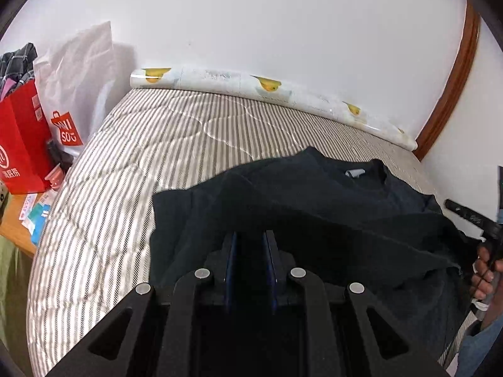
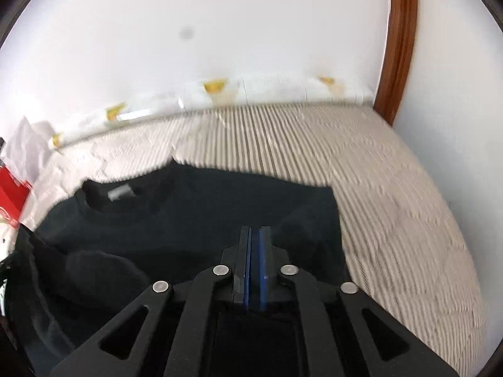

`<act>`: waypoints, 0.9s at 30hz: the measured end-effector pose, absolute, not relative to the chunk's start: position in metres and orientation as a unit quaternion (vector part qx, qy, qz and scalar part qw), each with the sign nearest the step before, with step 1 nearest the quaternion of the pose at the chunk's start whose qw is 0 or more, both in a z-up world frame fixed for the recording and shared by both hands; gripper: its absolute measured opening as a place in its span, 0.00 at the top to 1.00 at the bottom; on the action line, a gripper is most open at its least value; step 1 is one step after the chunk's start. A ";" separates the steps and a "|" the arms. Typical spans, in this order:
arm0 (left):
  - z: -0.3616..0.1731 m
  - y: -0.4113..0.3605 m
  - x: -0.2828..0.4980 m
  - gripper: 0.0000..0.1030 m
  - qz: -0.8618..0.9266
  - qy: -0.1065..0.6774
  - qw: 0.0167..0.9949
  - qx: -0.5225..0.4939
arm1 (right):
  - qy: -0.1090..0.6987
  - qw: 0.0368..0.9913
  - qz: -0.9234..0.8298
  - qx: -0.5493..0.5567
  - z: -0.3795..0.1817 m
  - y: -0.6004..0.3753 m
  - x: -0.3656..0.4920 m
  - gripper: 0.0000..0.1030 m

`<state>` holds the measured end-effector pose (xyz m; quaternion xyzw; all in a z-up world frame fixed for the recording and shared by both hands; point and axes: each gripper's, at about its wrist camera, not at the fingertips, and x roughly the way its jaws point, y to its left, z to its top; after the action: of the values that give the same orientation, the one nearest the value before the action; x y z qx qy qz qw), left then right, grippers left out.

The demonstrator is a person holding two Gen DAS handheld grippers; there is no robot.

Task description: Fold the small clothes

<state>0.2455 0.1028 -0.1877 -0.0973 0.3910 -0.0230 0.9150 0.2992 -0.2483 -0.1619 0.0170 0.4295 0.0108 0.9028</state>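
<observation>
Folding a dark T-shirt (image 1: 314,207) on a striped mattress (image 1: 125,163), with both grippers pinching the lower part of the garment. The shirt is lying toward the mattress's right side, its collar and grey neck label (image 1: 355,173) pointing to the far edge, where a patterned roll (image 1: 267,89) is resting against the wall. The left gripper (image 1: 250,251) is holding its jaws narrowly parted on a thick bunch of dark cloth; the right gripper (image 2: 254,245) is standing nearly pressed together, with cloth apparently caught between the pads, though dark fabric against dark fingers is making this hard to confirm. A raised fold is running across the garment between the two grips. The hem is probably being carried toward the collar. Doing this well is calling for both grippers travelling level and at one pace, keeping the fold line straight and taut, and lowering the hem flat just short of the label. Shopping bags (image 1: 22,144) are standing beyond the mattress's left edge.
</observation>
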 end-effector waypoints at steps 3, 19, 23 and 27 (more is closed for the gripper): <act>-0.188 0.104 0.246 0.84 -0.024 0.392 0.914 -0.098 | 0.410 0.912 0.019 0.019 -0.138 -0.260 0.281 0.88; -0.188 0.113 0.221 0.84 -0.007 0.394 0.913 -0.106 | 0.515 0.854 0.074 0.012 -0.194 -0.293 0.197 0.79; -0.183 0.117 0.219 0.84 0.001 0.396 0.913 -0.102 | 0.497 0.862 0.094 0.009 -0.201 -0.271 0.216 0.77; -0.180 0.119 0.219 0.83 0.008 0.401 0.912 -0.086 | 0.482 0.871 0.089 0.046 -0.204 -0.274 0.252 0.77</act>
<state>0.2193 0.1194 -0.1804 -0.0865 0.4012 0.0078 0.9119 0.2520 -0.2740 -0.2035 0.0460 0.4817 0.0890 0.8706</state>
